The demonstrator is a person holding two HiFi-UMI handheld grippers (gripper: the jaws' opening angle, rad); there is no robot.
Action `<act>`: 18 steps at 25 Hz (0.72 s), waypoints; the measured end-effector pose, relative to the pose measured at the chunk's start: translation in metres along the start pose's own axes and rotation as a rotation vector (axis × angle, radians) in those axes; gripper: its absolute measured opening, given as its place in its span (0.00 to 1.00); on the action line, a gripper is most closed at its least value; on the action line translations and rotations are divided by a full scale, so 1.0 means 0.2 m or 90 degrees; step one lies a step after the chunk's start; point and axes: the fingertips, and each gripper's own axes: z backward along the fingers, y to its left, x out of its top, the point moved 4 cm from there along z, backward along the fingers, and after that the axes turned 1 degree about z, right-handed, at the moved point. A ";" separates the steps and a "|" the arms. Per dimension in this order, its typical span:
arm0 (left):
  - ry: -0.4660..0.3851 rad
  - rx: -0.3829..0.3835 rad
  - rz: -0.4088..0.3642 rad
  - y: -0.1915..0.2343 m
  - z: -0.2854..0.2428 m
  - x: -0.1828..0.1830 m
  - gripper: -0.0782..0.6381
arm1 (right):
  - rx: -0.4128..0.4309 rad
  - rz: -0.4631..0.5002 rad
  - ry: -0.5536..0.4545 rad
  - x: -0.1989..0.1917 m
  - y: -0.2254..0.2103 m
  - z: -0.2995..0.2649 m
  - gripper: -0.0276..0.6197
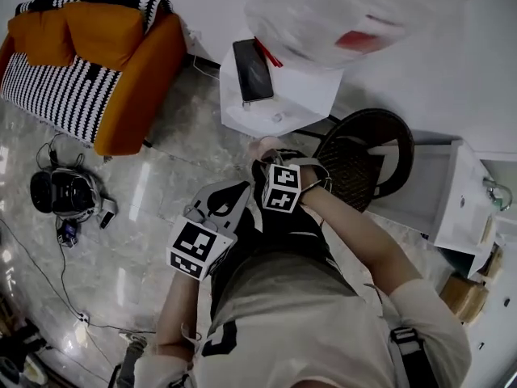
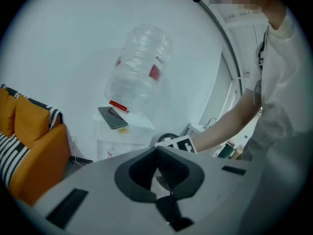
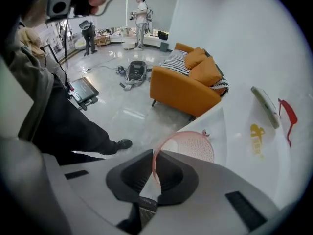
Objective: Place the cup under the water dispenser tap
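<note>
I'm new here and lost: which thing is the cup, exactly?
Find the white dispenser with a phone on top. Just before it, the right gripper pinches the cup by its rim. It alone is see-through pink.

The cup is thin, translucent pink plastic with a dimpled base. At the top of the head view, the bottle is clear, crinkled plastic, the dispenser smooth white and the phone glossy black. The floor is polished, reflective stone. The sofa, upper left, is orange cloth.
</note>
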 end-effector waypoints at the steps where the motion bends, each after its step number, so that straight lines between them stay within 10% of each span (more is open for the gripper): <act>1: 0.003 -0.004 0.000 0.01 -0.02 -0.01 0.19 | -0.005 0.006 0.011 -0.01 -0.03 -0.05 0.10; 18: 0.087 -0.022 0.052 0.22 -0.35 -0.27 0.19 | -0.001 0.019 0.131 -0.33 -0.25 -0.86 0.10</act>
